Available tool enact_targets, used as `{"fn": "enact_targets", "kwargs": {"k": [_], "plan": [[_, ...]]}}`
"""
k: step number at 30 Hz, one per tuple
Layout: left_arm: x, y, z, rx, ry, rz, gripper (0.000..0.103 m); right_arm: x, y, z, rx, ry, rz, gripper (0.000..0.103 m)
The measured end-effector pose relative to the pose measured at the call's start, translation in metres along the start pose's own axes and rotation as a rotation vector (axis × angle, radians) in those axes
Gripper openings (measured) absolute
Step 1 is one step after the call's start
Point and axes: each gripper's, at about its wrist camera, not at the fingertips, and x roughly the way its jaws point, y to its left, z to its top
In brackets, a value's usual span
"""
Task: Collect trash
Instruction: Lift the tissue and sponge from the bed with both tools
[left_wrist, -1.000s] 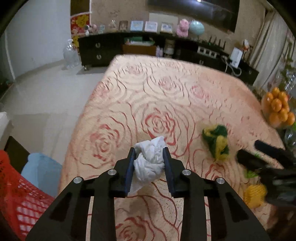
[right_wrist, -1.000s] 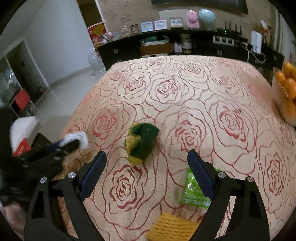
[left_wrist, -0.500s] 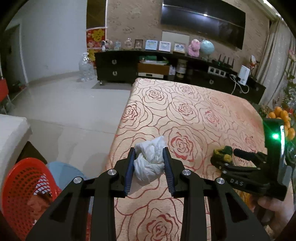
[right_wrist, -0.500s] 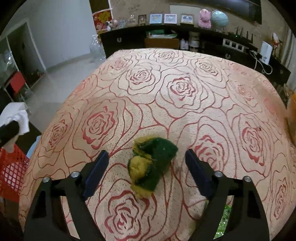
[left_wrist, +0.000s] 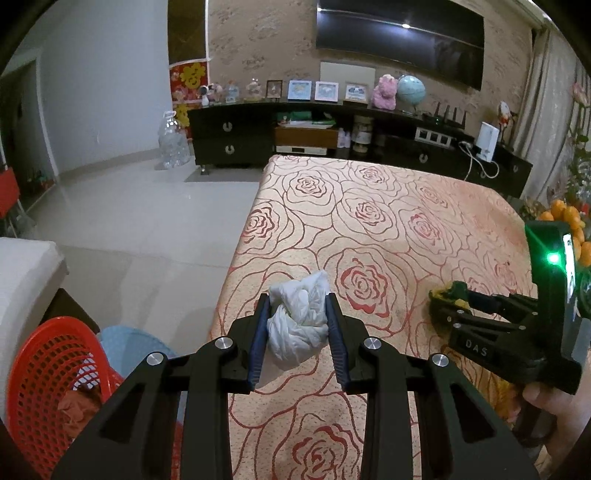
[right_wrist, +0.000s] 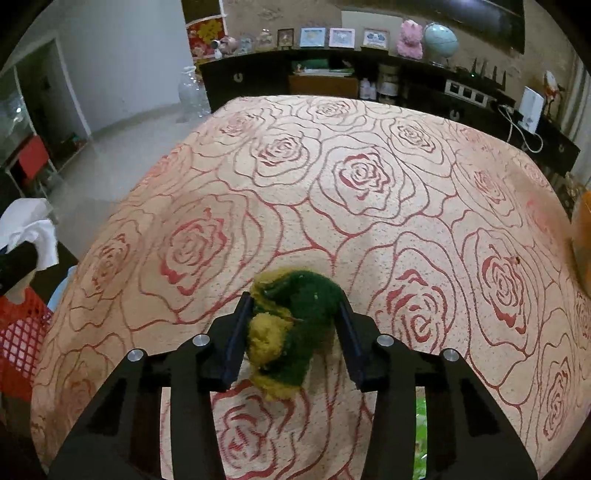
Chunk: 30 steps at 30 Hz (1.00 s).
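Your left claw (left_wrist: 297, 325) grips the crumpled white tissue (left_wrist: 299, 325) above the bench (left_wrist: 424, 221), ready for the red basket (left_wrist: 44, 369) at 8 o'clock, while your right claw (right_wrist: 295, 325), jaws just closing, clasps the green-yellow scouring sponge (right_wrist: 291, 325).

Rose-patterned table (right_wrist: 369, 229) with green-yellow sponge (right_wrist: 291, 332) on it.

The only legible lettering is "DAS", in pale capitals on a small black plate on the body of the black right claw (left_wrist: 448, 297), at about four o'clock in the left wrist view. The framed pictures on the dark sideboard (left_wrist: 295, 122) at twelve o'clock are too small to read.
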Motion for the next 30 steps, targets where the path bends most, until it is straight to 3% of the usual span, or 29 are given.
{"fn": "enact_targets", "kwargs": {"k": [15,30], "plan": [[-0.020,0.000,-0.009,0.028,-0.043,0.019,0.029,-0.051,0.014,0.003,-0.012,-0.107,0.048,0.043],[-0.068,-0.003,-0.023,0.068,-0.150,0.109,0.029,-0.090,0.056,-0.005,-0.102,-0.154,0.137,0.043]]}}
